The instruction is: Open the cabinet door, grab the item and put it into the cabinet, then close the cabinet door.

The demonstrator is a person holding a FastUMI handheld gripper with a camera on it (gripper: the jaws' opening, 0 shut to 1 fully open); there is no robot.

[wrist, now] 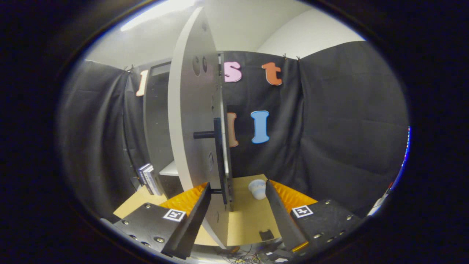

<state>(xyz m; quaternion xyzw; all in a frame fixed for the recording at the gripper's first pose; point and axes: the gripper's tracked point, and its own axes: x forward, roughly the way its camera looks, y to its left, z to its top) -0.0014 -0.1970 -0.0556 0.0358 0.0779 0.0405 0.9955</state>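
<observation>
The cabinet door [190, 110], a pale panel, stands swung open and nearly edge-on to me, reaching down between my fingers. Its black bar handle [218, 157] runs vertically on the door's right face, with its lower end just beside my left finger [199, 205]. My gripper [238, 185] is open, fingers wide apart, pressing on nothing. The item, a small white cup-like object [257, 189], sits on the wooden tabletop [249, 216] just ahead of my right finger [278, 209]. Left of the door the cabinet's dark interior [157, 121] shows a white shelf [169, 169].
A few books [148, 179] lean against the cabinet's left side on the tabletop. Black cloth walls close the booth behind and to the right. A small dark notch [266, 234] sits at the table's near edge, with loose wires below it.
</observation>
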